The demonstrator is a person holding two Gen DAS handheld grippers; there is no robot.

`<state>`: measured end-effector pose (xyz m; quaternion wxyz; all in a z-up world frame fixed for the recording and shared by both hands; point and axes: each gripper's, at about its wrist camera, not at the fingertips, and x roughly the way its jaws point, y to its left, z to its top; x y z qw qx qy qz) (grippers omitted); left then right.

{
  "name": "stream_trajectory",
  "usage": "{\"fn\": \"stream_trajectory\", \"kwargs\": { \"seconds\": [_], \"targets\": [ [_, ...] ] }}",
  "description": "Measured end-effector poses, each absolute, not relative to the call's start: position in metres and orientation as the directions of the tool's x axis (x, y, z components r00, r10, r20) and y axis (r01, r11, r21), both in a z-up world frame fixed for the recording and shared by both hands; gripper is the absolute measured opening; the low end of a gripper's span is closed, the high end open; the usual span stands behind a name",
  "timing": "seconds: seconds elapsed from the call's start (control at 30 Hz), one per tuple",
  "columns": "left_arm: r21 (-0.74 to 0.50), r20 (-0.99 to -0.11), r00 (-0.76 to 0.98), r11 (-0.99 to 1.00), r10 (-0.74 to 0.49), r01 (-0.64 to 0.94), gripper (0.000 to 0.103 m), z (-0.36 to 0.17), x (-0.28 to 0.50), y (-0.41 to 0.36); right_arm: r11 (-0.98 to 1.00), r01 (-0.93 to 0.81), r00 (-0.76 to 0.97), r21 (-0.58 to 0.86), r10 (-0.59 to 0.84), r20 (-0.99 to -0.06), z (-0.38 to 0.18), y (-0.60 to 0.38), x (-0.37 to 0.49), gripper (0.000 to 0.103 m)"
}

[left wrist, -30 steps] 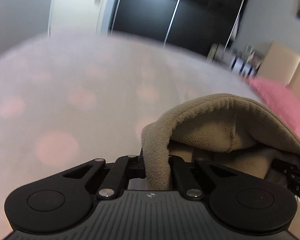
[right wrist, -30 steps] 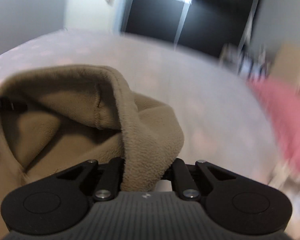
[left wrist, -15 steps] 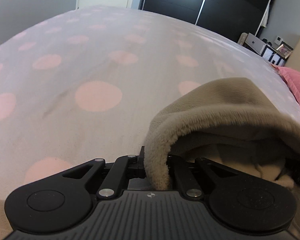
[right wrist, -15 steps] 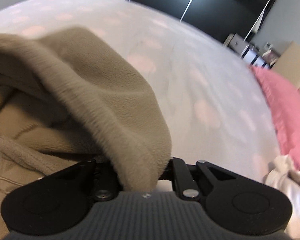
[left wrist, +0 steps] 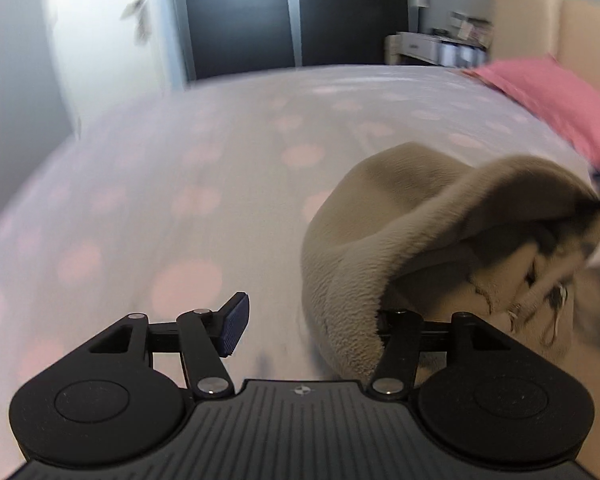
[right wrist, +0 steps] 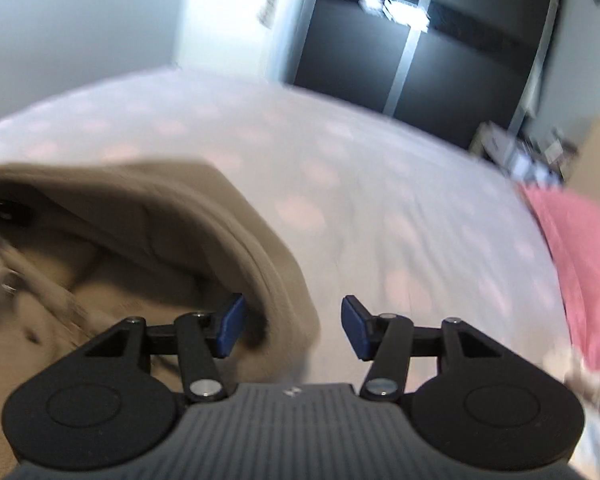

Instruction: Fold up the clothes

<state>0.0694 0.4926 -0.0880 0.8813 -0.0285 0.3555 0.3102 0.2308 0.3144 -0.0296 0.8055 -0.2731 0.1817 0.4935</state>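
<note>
A tan fleece garment [left wrist: 399, 220] lies bunched on the bed, its thick folded edge curling up on the right of the left wrist view. My left gripper [left wrist: 307, 328] is opening. Its left pad [left wrist: 234, 324] stands bare and the fold leans over the hidden right finger without being pinched. In the right wrist view the same fleece [right wrist: 140, 208] slumps on the left. My right gripper [right wrist: 294, 328] is opening too, with the fold's edge resting against the left pad [right wrist: 230, 328] and the right pad [right wrist: 355, 328] apart from it. A zipper pull [left wrist: 555, 308] shows inside the fold.
The bed [left wrist: 180, 200] wears a white sheet with pale pink dots. A pink pillow [right wrist: 579, 248] lies at its right side beside a beige headboard [left wrist: 579, 24]. A black wardrobe [right wrist: 419, 48] stands beyond the bed. White cloth [right wrist: 579, 372] lies blurred at lower right.
Both grippers were shut on the fleece's folded edge and have now opened and let it go. The fold has dropped and sags toward the bed. Both views have shifted.
</note>
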Motion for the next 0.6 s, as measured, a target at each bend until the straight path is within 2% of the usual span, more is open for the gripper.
{"fn": "stream_trajectory", "kwargs": {
  "seconds": [0.1, 0.17, 0.27, 0.33, 0.37, 0.43, 0.47, 0.5, 0.6],
  "targets": [
    [0.348, -0.588, 0.529, 0.782, 0.612, -0.518, 0.058, -0.082, 0.089, 0.473, 0.310, -0.881, 0.463, -0.356, 0.715, -0.523, -0.023, 0.329, 0.224, 0.058],
    [0.393, -0.558, 0.553, 0.784, 0.619, -0.480, 0.063, -0.078, 0.095, 0.463, 0.268, -0.883, 0.449, -0.386, 0.722, -0.526, -0.025, 0.341, 0.223, 0.058],
    [0.375, -0.545, 0.613, 0.821, 0.572, -0.431, 0.065, -0.073, 0.097, 0.457, 0.220, -0.883, 0.429, -0.415, 0.738, -0.522, -0.034, 0.347, 0.215, 0.051],
    [0.363, -0.552, 0.622, 0.832, 0.555, -0.420, 0.067, -0.075, 0.101, 0.461, 0.207, -0.890, 0.416, -0.407, 0.733, -0.538, -0.034, 0.335, 0.201, 0.015],
    [0.364, -0.562, 0.619, 0.836, 0.549, -0.410, 0.066, -0.079, 0.104, 0.465, 0.202, -0.898, 0.404, -0.390, 0.728, -0.553, -0.035, 0.335, 0.201, 0.014],
    [0.336, -0.594, 0.616, 0.855, 0.518, -0.395, 0.047, -0.085, 0.107, 0.476, 0.195, -0.912, 0.378, -0.362, 0.742, -0.553, -0.033, 0.328, 0.197, 0.012],
    [0.316, -0.609, 0.616, 0.865, 0.499, -0.389, 0.022, -0.088, 0.108, 0.481, 0.177, -0.915, 0.366, -0.364, 0.746, -0.557, -0.037, 0.328, 0.198, 0.012],
    [0.269, -0.624, 0.628, 0.882, 0.465, -0.386, 0.013, -0.089, 0.103, 0.486, 0.161, -0.913, 0.364, -0.375, 0.739, -0.567, -0.040, 0.325, 0.197, 0.012],
    [0.208, -0.636, 0.657, 0.910, 0.404, -0.359, 0.010, -0.093, 0.089, 0.491, 0.116, -0.917, 0.343, -0.382, 0.719, -0.605, -0.051, 0.318, 0.203, 0.012]
  ]
}}
